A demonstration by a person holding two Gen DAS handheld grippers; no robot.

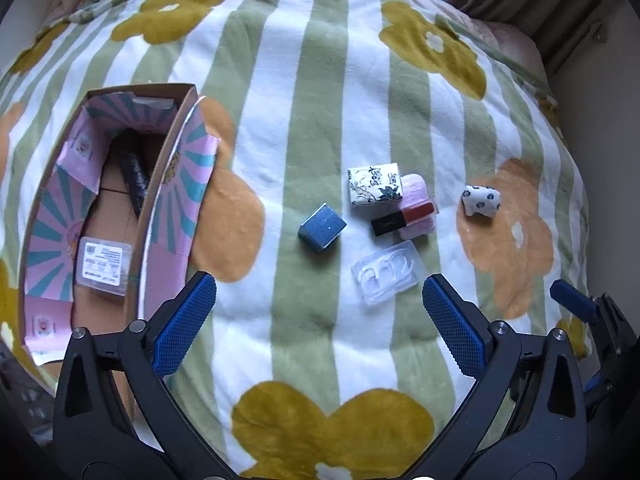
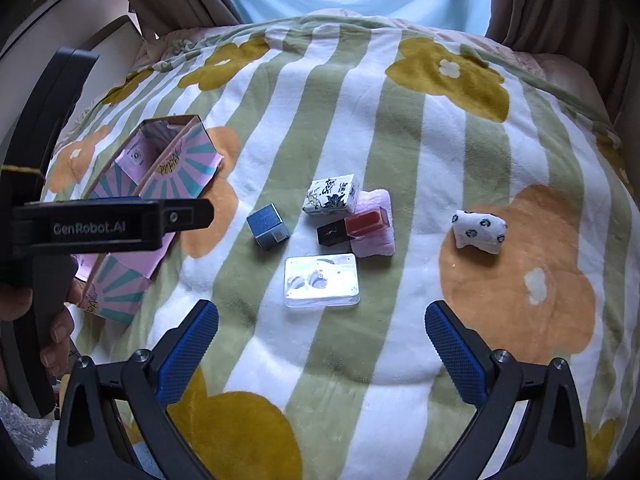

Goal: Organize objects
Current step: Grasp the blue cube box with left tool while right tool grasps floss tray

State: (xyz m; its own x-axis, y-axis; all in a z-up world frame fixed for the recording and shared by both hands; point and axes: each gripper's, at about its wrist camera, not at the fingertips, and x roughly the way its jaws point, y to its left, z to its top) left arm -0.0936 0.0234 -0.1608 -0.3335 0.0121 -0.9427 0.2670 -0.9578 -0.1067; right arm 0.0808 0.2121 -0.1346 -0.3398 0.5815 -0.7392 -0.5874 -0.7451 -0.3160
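Observation:
Small objects lie on a flowered blanket: a blue box (image 1: pixel 322 227) (image 2: pixel 268 226), a white floral box (image 1: pixel 375 183) (image 2: pixel 331 194), a black and red lipstick (image 1: pixel 402 219) (image 2: pixel 354 226) on a pink cloth (image 1: pixel 416 204) (image 2: pixel 376 222), a clear plastic case (image 1: pixel 385 278) (image 2: pixel 321 280) and a white patterned pouch (image 1: pixel 480 199) (image 2: pixel 479 231). An open cardboard box (image 1: pixel 164 160) (image 2: pixel 176 160) at the left holds a dark object (image 1: pixel 134 172) and a labelled clear case (image 1: pixel 103 266). My left gripper (image 1: pixel 320 312) is open and empty, above the blanket. My right gripper (image 2: pixel 322 336) is open and empty, near the clear case.
The blanket (image 1: pixel 320 80) (image 2: pixel 360 100) covers a bed, with curtains (image 2: pixel 560 0) and a wall behind. The left gripper's body (image 2: pixel 100 226) and the hand holding it show at the left of the right wrist view. The right gripper's finger (image 1: pixel 572 300) shows at the left view's right edge.

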